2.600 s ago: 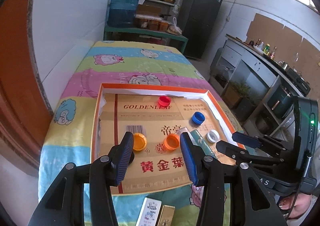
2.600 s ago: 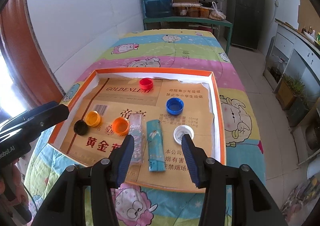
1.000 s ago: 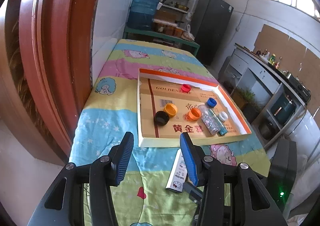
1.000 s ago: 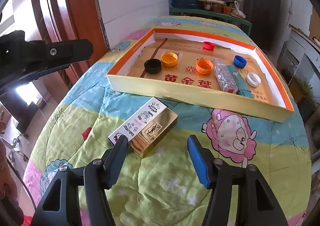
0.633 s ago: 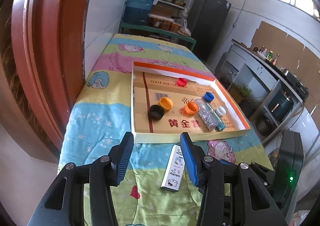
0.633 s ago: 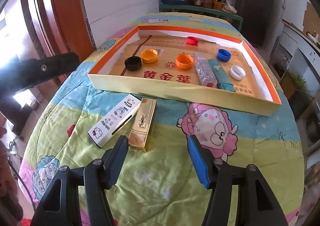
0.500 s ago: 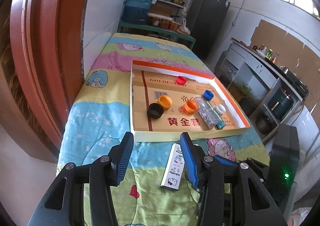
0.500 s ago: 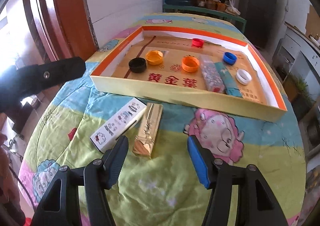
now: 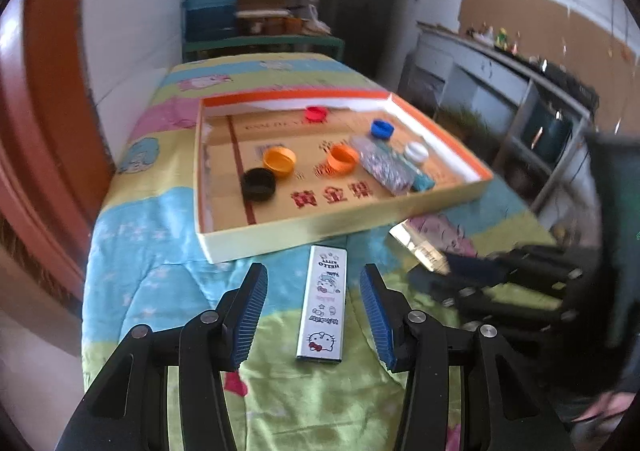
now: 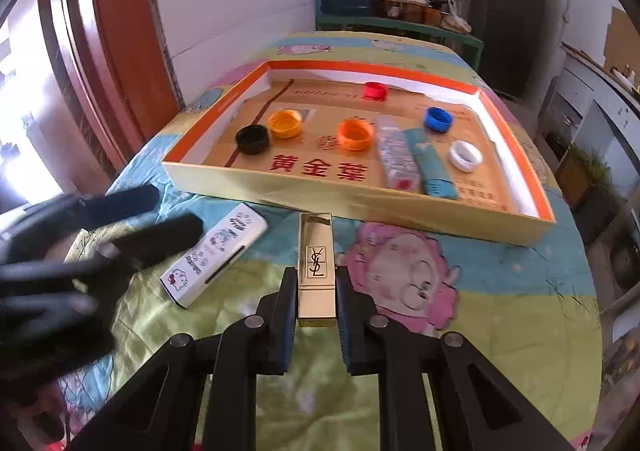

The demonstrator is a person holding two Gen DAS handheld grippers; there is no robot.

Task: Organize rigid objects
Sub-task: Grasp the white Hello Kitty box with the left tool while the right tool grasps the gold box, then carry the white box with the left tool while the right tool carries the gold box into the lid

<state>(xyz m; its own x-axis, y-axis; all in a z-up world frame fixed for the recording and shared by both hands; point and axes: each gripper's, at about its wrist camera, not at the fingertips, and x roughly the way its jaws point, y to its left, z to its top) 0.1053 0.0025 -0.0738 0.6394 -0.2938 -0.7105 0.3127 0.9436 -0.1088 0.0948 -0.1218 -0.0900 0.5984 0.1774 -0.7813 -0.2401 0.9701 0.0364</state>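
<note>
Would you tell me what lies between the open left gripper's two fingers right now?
The white cartoon-printed box lies flat on the quilt between the left gripper fingers, untouched, in the left wrist view.

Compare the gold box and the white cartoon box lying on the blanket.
The gold box is clamped between the right tongs; the white cartoon box lies free between the open left tongs. The gold box bears a logo, the white box cartoon prints. Both are slim, rectangular and outside the tray.

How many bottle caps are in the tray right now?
6, all in the tray: black cap, yellow cap, orange cap, red cap, blue cap, white cap. None looks hidden.
</note>
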